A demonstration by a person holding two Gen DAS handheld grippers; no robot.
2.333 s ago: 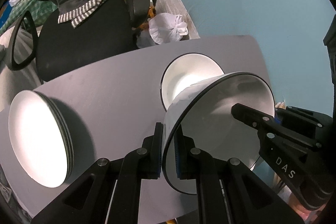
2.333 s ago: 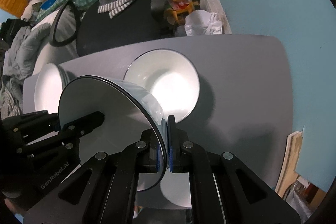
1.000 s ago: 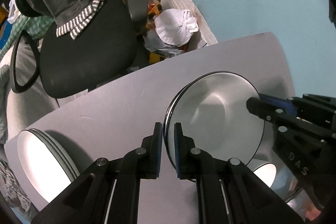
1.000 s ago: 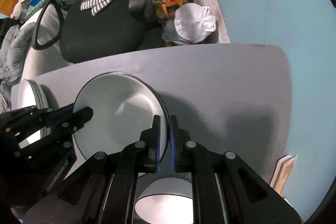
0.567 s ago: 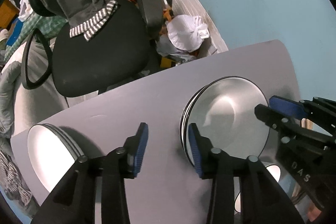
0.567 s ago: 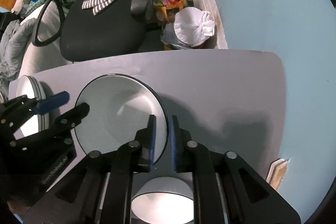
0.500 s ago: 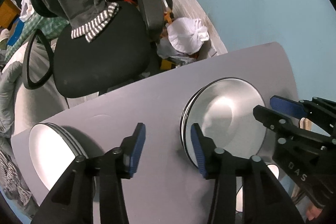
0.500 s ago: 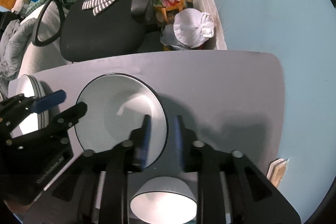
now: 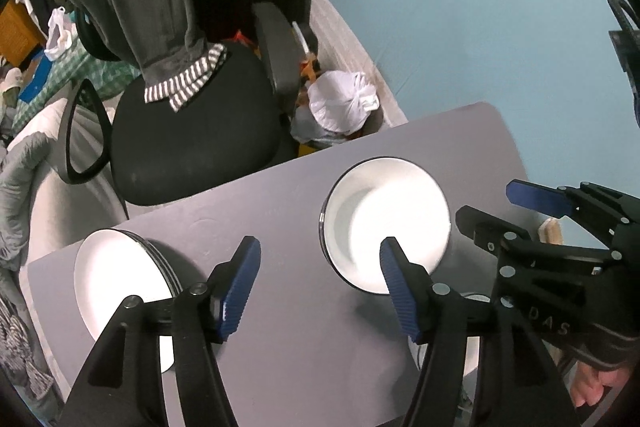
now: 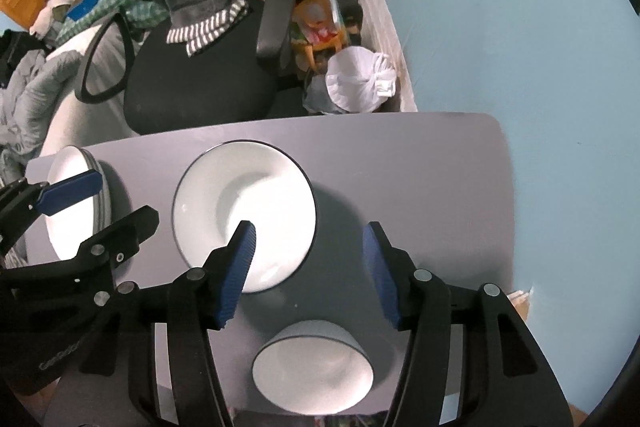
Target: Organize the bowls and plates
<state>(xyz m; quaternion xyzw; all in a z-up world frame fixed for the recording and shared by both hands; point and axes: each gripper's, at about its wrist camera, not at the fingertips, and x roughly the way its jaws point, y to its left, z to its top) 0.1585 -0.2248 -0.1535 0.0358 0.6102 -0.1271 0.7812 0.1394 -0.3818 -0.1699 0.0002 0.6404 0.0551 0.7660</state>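
Observation:
A wide white bowl with a dark rim (image 9: 384, 223) (image 10: 244, 211) rests nested on another on the grey table (image 9: 280, 307) (image 10: 420, 167). My left gripper (image 9: 320, 287) hovers above its left rim, jaws opening, nothing pressed between the blue pads. My right gripper (image 10: 308, 267) hovers over its right rim, jaws also opening and empty. Each gripper shows in the other's view: the right gripper (image 9: 490, 203) and the left gripper (image 10: 108, 207). A stack of white plates (image 9: 116, 287) (image 10: 68, 211) sits at the table's left end. A small ribbed white bowl (image 10: 312, 367) stands near the front edge.
A black office chair (image 9: 188, 135) with a grey striped garment over its back stands behind the table. A tied white bag (image 9: 344, 103) lies on the floor by the blue wall. The right half of the table (image 10: 440, 227) is bare. A hand (image 9: 592, 387) holds the right gripper.
Both grippers were shut on the rim of the wide bowl and set it onto the other bowl. They have let go, spread their jaws and risen above the table.

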